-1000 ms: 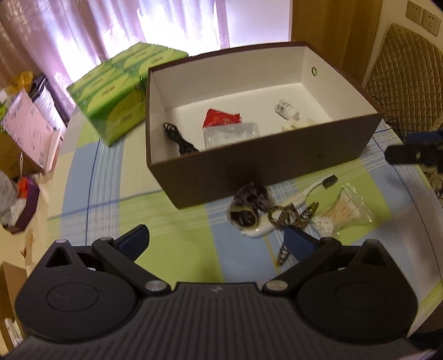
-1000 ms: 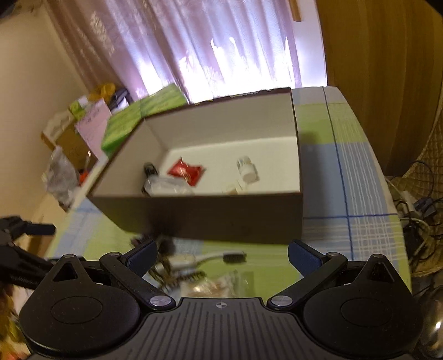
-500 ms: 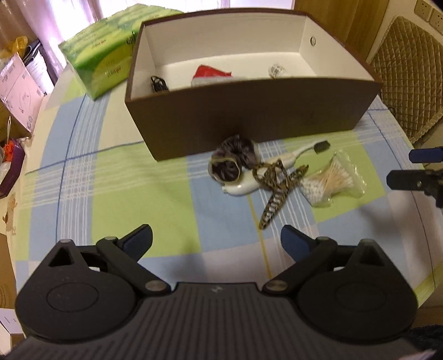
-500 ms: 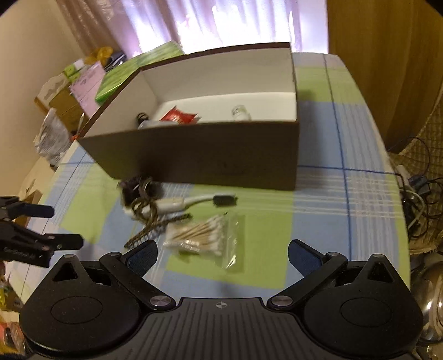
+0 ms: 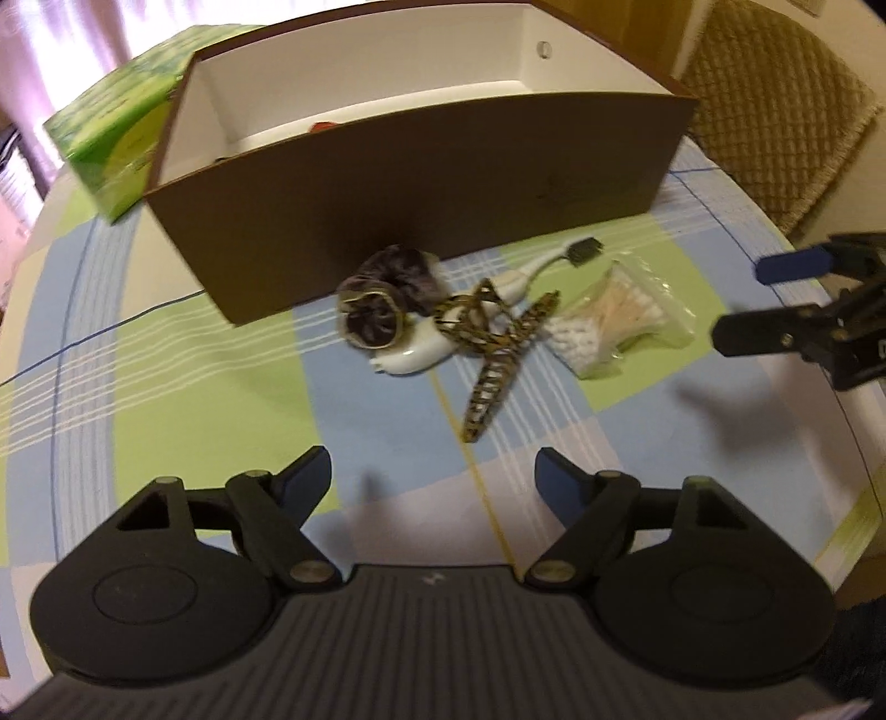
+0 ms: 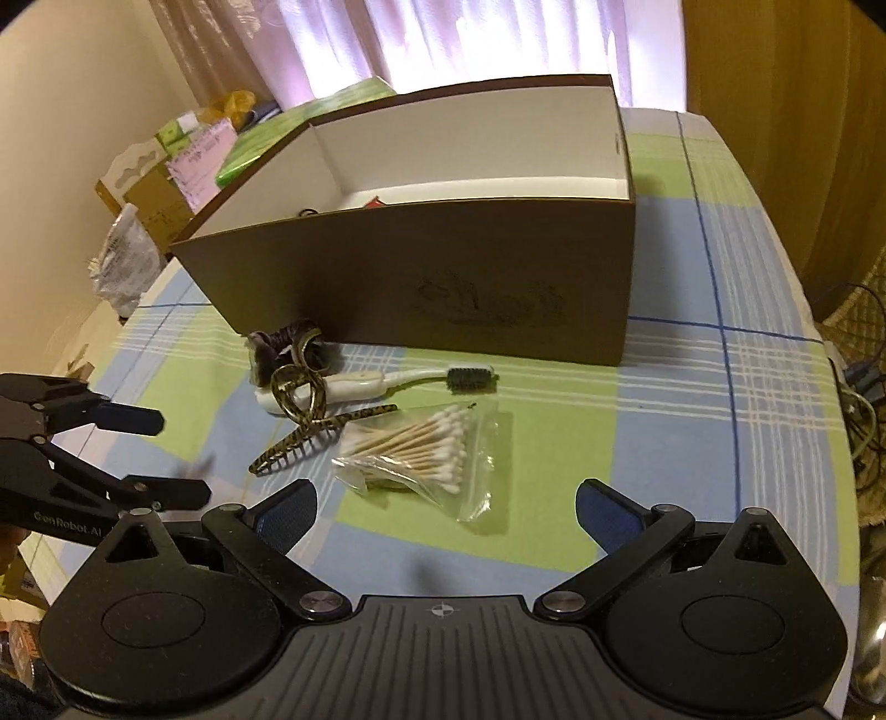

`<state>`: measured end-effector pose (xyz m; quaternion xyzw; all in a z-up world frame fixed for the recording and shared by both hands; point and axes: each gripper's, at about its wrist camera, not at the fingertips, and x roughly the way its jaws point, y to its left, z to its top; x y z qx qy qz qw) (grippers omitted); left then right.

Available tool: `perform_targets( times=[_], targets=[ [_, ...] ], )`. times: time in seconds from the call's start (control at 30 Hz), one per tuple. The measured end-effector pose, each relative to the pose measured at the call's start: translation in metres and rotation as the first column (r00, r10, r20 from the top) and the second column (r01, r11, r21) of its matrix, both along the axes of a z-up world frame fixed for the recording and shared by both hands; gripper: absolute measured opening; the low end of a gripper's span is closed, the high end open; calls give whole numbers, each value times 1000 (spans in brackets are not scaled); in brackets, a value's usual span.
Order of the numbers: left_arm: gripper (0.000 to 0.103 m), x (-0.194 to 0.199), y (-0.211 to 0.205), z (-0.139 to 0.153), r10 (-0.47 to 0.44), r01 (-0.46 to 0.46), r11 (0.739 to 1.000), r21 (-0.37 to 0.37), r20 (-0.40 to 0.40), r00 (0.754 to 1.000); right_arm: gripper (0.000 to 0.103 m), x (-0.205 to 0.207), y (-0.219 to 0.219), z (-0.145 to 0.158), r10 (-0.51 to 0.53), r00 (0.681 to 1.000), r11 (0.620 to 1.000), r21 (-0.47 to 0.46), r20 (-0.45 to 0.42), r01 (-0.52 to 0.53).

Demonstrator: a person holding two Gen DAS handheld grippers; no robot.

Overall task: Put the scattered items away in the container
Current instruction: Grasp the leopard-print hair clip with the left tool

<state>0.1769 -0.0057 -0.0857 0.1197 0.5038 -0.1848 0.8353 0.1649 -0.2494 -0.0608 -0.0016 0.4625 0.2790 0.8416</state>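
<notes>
A green tissue pack (image 5: pixel 119 141) lies on the checked tablecloth (image 6: pixel 692 421), before pale curtains (image 6: pixel 443 39)

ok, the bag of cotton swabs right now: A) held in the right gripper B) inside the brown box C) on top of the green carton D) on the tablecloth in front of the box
D: the bag of cotton swabs lies flat on the checked tablecloth, in front of the brown box, beside the hair claw, ahead of the open right gripper.

I am seeing one brown box (image 6: pixel 443 277), one scrunchie (image 5: pixel 387 302), one toothbrush (image 6: pixel 387 382), one hair claw (image 6: pixel 310 426), one bag of cotton swabs (image 6: pixel 426 448), and one green carton (image 5: pixel 119 124) at far left.
</notes>
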Motion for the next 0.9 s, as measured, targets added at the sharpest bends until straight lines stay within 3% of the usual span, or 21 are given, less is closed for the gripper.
perform_targets(
  times=[0.17,0.2,0.23,0.27,0.43,0.5,0.63,0.77,0.9],
  targets=[
    [58,2,-5,-6,-59,59,998,-15,10,998,103,1,3,-4,30,999,1000,5,35,-30],
    [53,3,-6,-7,-67,68,997,-21,11,998,96,1,3,-5,37,999,999,5,37,-37],
    [51,4,-7,-9,-75,75,997,-27,12,997,81,1,3,-6,44,998,999,5,33,-44],
    [48,5,-8,-10,-81,81,996,-32,13,997,79,2,3,-8,44,999,999,4,24,-44],
    [39,7,-15,-16,-122,124,992,-34,45,992,79,7,-5,-13,22,1000,1000,19,2,-22],
    [28,8,-20,-19,-145,147,989,-34,59,988,79,8,-8,-14,14,1000,1000,24,-6,-14],
    [21,9,-28,-26,-165,165,986,7,85,983,79,10,-13,-14,-2,1000,999,37,-13,3],
    [5,6,-27,-31,-191,189,982,26,93,977,79,10,-16,-14,-3,1000,999,49,-14,4],
    [1,-3,-19,-32,-202,198,979,45,84,976,79,8,-14,-14,18,1000,999,49,-10,-17]
  ],
)
